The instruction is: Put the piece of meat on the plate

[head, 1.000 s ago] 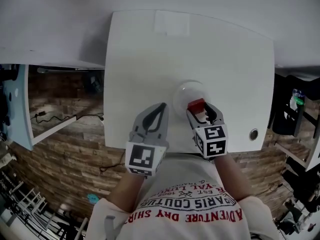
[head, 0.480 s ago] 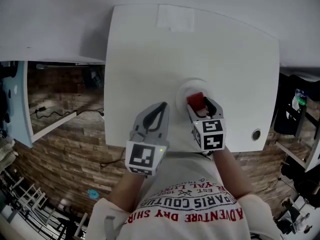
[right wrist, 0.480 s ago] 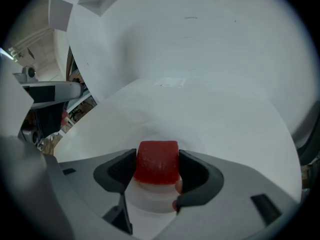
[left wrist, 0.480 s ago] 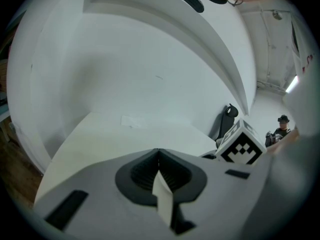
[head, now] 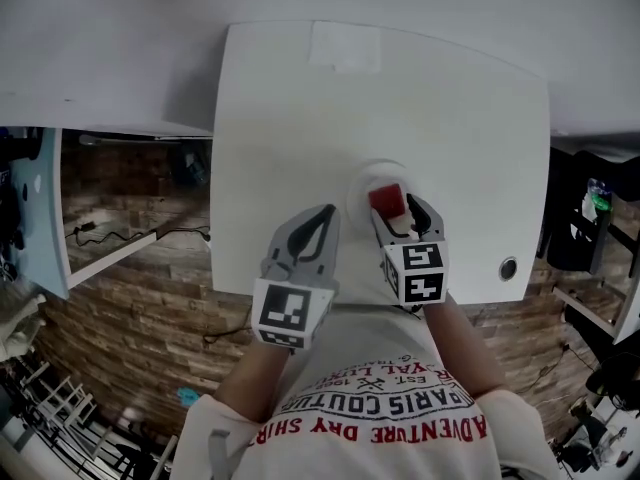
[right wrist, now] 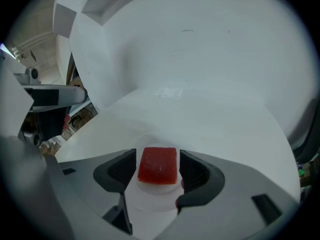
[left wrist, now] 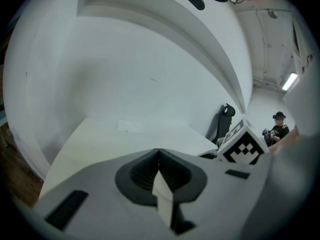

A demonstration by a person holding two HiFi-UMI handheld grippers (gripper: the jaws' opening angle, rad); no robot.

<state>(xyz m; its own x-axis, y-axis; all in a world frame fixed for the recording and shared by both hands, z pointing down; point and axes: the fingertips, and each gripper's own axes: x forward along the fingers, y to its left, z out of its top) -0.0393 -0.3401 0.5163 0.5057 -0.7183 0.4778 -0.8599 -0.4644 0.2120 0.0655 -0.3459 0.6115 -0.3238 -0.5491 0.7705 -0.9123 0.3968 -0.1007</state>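
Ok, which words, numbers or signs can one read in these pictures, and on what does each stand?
"ADVENTURE DRY SHIR": red print on the person's shirt, upside down in the head view, its end cut off.
"PARIS COUTU": line above it on the same shirt, end hidden.
Smaller shirt lines: too small to read.
Left marker cube, right marker cube: black and white squares, no letters.
Pale patch on the table: nothing readable.
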